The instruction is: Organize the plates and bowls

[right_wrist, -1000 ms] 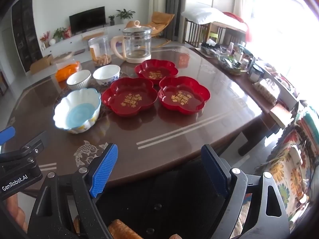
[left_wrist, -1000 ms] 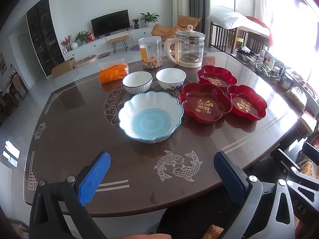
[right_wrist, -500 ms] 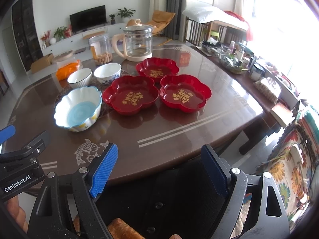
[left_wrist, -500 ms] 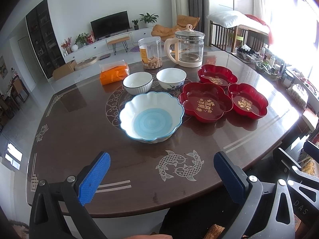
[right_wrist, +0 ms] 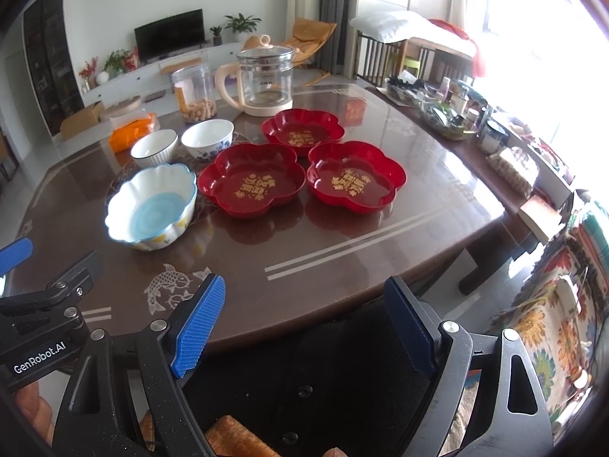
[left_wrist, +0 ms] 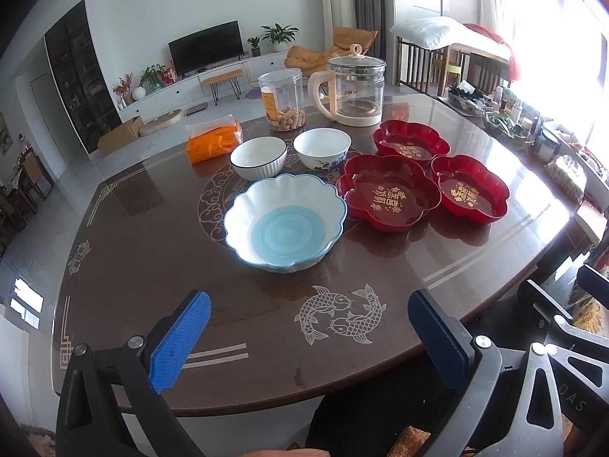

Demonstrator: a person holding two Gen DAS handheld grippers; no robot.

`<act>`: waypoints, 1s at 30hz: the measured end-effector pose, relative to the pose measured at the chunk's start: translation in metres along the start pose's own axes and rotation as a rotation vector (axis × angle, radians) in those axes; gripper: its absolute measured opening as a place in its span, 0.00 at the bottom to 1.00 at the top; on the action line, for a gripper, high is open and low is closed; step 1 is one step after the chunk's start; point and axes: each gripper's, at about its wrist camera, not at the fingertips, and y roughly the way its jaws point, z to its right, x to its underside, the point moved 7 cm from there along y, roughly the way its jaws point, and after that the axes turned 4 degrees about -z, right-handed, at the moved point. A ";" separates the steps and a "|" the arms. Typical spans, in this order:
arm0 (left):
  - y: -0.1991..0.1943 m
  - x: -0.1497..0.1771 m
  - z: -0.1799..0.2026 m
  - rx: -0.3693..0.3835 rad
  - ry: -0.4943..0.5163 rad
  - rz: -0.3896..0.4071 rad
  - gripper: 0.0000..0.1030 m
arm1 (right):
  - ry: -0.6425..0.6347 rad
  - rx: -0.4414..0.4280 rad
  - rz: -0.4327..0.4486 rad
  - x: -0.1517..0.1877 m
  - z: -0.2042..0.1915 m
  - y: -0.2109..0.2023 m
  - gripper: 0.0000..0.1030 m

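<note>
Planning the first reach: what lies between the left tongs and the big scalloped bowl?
Only bare tabletop. In the left wrist view, nothing stands between the open left tongs and the scalloped bowl; the inlaid fish motif is just off to the right.

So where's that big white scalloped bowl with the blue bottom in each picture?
Left wrist view: big white scalloped bowl with the blue bottom, centre, just beyond the open gripper.
Right wrist view: same bowl, left of centre.
Shared landmark: glass kettle with cream handle behind it.
</note>
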 end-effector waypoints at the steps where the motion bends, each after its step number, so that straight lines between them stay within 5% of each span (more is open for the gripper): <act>1: 0.000 0.000 0.000 0.000 0.001 -0.001 1.00 | 0.000 0.000 -0.001 0.000 0.000 0.000 0.85; 30: 0.009 0.005 0.002 -0.001 0.009 -0.029 1.00 | 0.000 -0.006 -0.014 0.004 -0.002 0.006 0.85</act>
